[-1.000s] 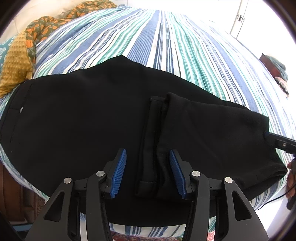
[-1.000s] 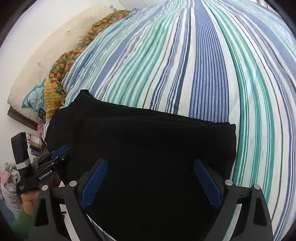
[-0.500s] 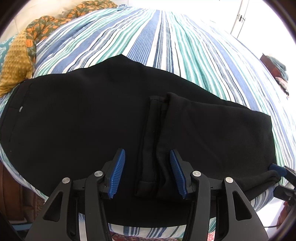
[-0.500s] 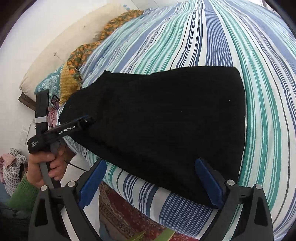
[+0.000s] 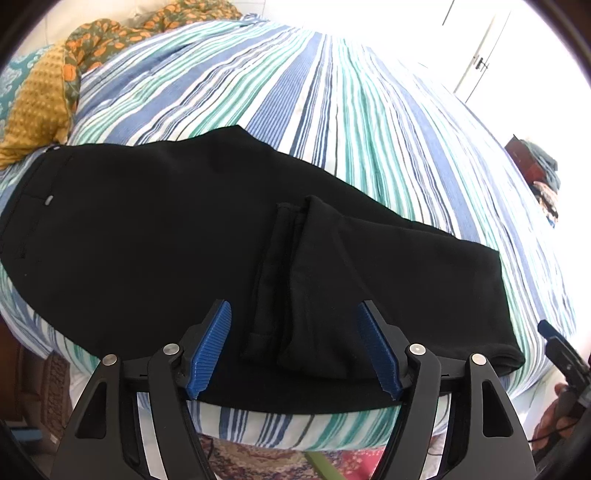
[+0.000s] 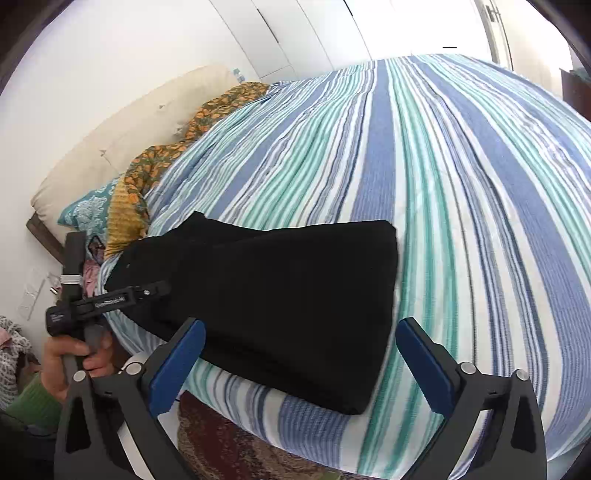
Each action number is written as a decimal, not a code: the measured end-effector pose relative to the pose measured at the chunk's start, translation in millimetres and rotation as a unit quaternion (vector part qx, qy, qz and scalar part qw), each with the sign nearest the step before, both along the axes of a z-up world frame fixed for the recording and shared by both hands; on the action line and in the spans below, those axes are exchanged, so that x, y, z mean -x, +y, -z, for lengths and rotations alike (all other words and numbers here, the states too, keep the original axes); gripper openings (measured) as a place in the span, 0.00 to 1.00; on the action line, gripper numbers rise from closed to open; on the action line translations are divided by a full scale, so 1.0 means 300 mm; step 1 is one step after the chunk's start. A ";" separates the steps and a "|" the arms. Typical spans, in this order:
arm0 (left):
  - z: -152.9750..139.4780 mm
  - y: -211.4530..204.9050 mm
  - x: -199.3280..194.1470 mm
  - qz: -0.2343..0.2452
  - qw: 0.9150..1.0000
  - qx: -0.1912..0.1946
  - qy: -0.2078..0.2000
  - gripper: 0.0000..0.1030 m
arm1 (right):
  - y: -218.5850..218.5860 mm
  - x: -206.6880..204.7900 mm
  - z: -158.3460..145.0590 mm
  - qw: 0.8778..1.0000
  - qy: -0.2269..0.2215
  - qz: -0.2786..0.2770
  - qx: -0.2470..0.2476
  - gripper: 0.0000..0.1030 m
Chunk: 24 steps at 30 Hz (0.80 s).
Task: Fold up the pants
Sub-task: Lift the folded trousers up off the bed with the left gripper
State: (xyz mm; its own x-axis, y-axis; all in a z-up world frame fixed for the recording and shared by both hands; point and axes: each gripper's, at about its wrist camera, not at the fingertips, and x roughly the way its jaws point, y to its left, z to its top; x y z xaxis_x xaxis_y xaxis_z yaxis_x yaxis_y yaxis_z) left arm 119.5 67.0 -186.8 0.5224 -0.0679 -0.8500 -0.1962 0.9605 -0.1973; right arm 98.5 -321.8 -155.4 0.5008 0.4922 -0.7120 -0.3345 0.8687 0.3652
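Black pants lie folded across the near edge of the striped bed. The leg ends are laid back over the upper part, cuffs toward me. My left gripper hovers over those cuffs. Its jaws are opening, and the blue pads stand clear of the cloth on both sides. In the right wrist view the pants show their folded end at the right. My right gripper is drawn back over the bed edge, its jaws opening wide with nothing held. A hand holds the left gripper at the pants' left end.
An orange patterned blanket, a teal pillow and a cream headboard line the bed's left end. A patterned rug lies below the bed edge. White cupboard doors stand behind. Clothes are piled at the far right.
The left jaws have spread wider apart around the cuffs. The right gripper has pulled back and up from the pants, off the folded end, so the bed edge and rug now show.
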 end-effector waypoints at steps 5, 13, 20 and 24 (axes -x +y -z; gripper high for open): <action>-0.031 -0.009 0.022 0.000 1.000 -0.003 -0.004 0.73 | -0.051 -0.013 -0.001 0.999 -0.016 0.039 0.033 1.00; -0.027 0.020 0.062 -0.020 1.000 0.002 0.002 0.73 | -0.028 -0.032 0.030 0.998 -0.016 0.034 0.042 1.00; -0.017 0.135 0.107 -0.070 0.997 0.022 0.006 0.73 | -0.054 -0.031 0.034 0.998 -0.009 0.048 0.033 1.00; -0.041 0.367 0.182 -0.160 0.982 0.089 -0.033 0.73 | -0.062 -0.034 0.042 0.998 -0.003 0.051 0.032 1.00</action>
